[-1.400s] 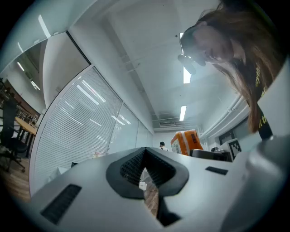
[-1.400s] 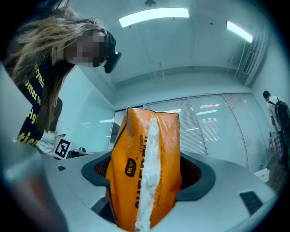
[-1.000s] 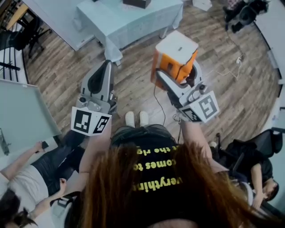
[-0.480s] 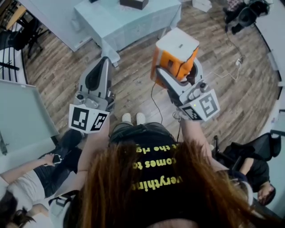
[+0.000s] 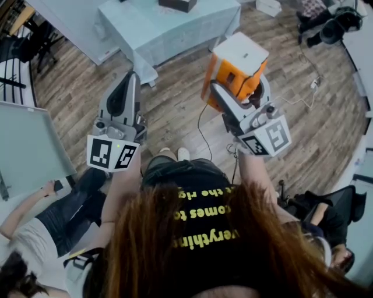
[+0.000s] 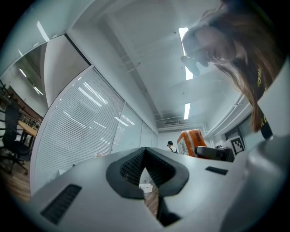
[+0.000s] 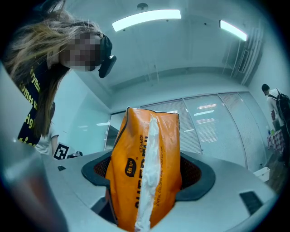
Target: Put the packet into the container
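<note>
An orange packet (image 5: 236,70) with a white end is clamped between the jaws of my right gripper (image 5: 238,93), held up high over the wooden floor. In the right gripper view the packet (image 7: 145,176) fills the gap between the black pads (image 7: 199,174), its white seam facing the camera. My left gripper (image 5: 130,82) is raised at the left, shut with nothing in it; its pads (image 6: 136,165) meet at the tips. The packet (image 6: 192,141) also shows in the left gripper view. No container can be told for certain.
A table with a pale cloth (image 5: 169,29) stands ahead, with a dark box (image 5: 178,4) on its far side. A cable (image 5: 204,125) runs across the floor. Seated people are at the lower left (image 5: 41,227) and lower right (image 5: 326,233). A pale panel (image 5: 29,145) stands at left.
My right gripper has risen slightly and drifted right with the packet still in it. The left gripper has shifted a little left and up, still shut.
</note>
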Available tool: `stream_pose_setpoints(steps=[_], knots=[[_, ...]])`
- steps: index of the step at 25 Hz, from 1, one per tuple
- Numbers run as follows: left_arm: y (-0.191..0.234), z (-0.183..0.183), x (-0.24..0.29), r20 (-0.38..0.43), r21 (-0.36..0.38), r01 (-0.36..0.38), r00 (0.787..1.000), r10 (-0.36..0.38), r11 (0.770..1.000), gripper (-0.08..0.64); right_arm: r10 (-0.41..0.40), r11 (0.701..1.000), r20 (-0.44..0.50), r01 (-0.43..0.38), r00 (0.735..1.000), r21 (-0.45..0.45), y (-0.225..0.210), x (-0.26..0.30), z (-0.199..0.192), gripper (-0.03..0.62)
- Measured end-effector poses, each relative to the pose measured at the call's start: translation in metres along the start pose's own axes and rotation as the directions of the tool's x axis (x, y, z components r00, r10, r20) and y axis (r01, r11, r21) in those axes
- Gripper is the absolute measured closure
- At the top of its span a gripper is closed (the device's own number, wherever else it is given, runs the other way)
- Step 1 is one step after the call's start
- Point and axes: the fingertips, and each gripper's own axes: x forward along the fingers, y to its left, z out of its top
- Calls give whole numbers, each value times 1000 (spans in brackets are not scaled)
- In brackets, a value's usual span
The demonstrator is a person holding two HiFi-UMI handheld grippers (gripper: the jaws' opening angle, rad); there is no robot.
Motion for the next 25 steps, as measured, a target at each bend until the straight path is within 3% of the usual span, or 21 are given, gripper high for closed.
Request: stream_pose_setpoints(steps=[13,25], knots=[[26,-11,26,-17,-3,-32,999,32,999,558,-46,999,-8,46,999,13,-39,16,-10,209],[69,-24,67,-19,-18,6,1000,-6,1000,558,-100,995,-8,100,995,27,-70,52,-28,209]])
